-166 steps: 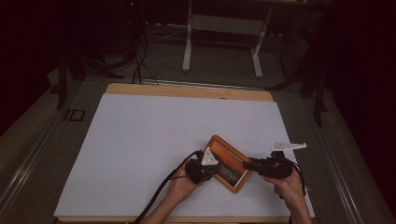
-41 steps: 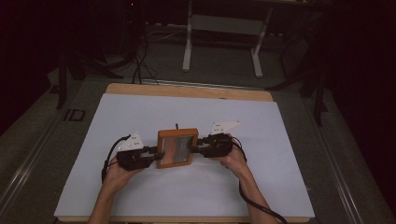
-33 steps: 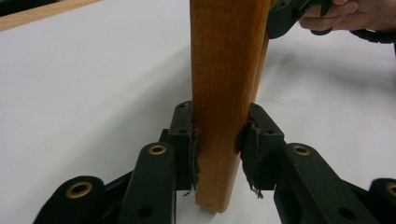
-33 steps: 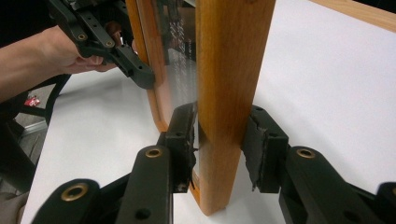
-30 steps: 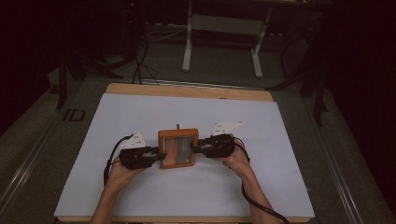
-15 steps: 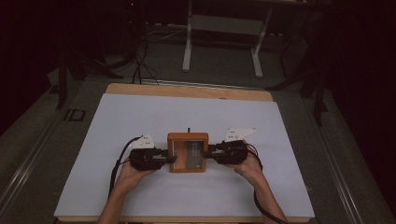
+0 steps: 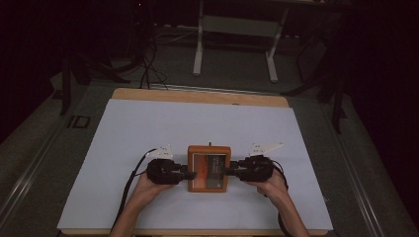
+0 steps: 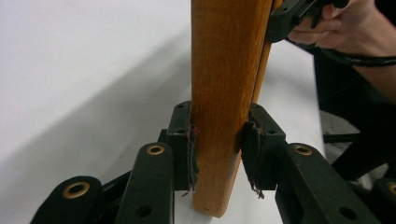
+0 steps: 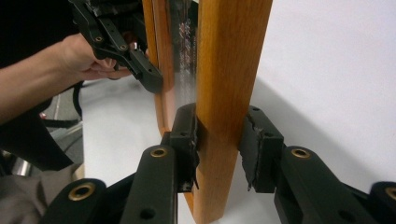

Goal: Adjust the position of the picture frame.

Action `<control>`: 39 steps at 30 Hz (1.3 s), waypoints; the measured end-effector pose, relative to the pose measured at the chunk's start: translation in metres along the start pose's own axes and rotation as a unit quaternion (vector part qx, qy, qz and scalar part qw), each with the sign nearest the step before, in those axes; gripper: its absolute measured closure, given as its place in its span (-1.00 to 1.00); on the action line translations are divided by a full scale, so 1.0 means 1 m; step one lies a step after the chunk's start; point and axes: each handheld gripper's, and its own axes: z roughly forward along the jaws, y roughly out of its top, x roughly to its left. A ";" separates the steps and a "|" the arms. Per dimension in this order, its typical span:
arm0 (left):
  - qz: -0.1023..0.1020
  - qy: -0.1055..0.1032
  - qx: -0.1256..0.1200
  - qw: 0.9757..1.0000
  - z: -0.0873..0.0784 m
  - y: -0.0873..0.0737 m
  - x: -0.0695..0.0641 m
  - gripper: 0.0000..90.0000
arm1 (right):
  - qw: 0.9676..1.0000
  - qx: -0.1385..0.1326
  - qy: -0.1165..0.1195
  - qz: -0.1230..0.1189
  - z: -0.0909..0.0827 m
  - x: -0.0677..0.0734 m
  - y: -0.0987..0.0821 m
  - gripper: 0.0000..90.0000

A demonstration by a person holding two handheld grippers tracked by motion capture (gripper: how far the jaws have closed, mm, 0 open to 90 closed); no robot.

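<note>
High view: both grippers' fingers clamped on wooden frame (image 7: 209, 168) side edges, white mat (image 7: 148, 128) around.

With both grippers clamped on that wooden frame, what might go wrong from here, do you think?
1. Each gripper, left and right, pinches just one side rail of the orange-brown wooden picture frame; uneven hand movement could twist it loose.
2. The frame's glossy front pane might crack if the frame drops onto the white table sheet.

wooden frame (image 7: 209, 168) near the table's (image 7: 128, 123) front edge, left tool (image 7: 190, 175) and right tool (image 7: 228, 171) flanking it.
</note>
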 end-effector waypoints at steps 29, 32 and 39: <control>-0.107 0.082 -0.005 0.991 0.023 0.002 0.009 0.27 | 0.990 0.001 -0.035 0.139 0.017 -0.030 -0.012 0.38; -0.118 0.082 -0.005 0.990 0.024 0.001 0.012 0.25 | 0.987 0.001 -0.036 0.154 0.019 -0.033 -0.012 0.37; -0.154 0.094 0.003 0.984 0.028 0.000 0.016 0.21 | 0.982 0.010 -0.067 0.175 0.025 -0.034 -0.010 0.33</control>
